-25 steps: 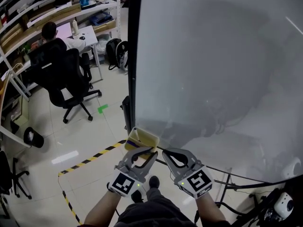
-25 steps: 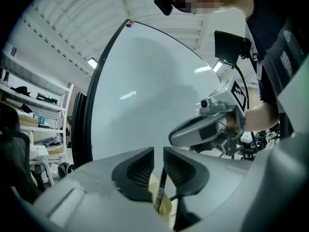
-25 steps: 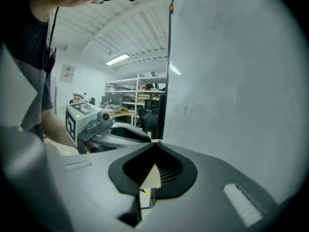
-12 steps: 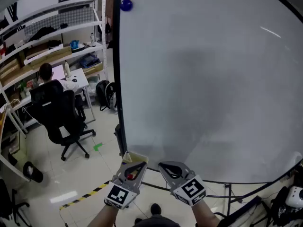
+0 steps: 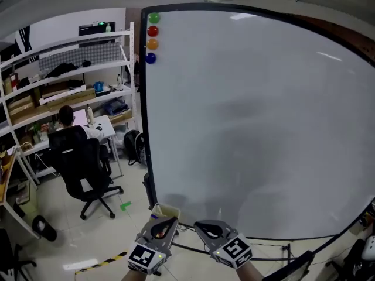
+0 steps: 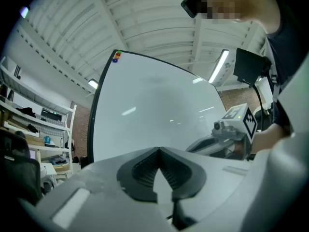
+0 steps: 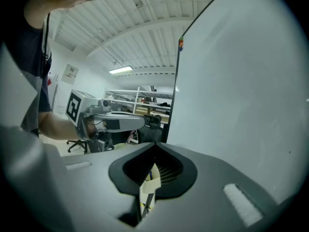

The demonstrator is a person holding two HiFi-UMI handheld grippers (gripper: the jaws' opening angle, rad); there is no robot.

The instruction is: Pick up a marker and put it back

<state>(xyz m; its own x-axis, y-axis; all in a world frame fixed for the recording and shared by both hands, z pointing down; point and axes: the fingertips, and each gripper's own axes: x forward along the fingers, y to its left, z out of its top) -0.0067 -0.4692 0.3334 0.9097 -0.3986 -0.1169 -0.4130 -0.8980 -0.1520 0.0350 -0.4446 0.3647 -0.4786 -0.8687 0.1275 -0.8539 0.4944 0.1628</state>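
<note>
In the head view both grippers sit low, in front of the bottom left corner of the big whiteboard (image 5: 252, 127). My left gripper (image 5: 169, 219) is shut, its tips just below a pale yellow holder (image 5: 167, 210) on the board's lower edge. Something red (image 5: 159, 233) shows through the loop of its fingers; I cannot tell what it is. My right gripper (image 5: 199, 225) is shut too, empty, a little to the right. In the left gripper view the jaws (image 6: 158, 149) meet at a point. In the right gripper view the jaws (image 7: 155, 144) touch, with the yellow holder (image 7: 150, 180) behind them.
Several round magnets (image 5: 152, 37) sit at the board's top left. A person in a black office chair (image 5: 79, 163) works at a desk by shelves (image 5: 70, 69) on the left. Yellow-black floor tape (image 5: 96, 262) lies below.
The head view has tilted up: the whole whiteboard and its magnets now show and the grippers sit lower in the picture. Both grippers stay shut by the yellow holder.
</note>
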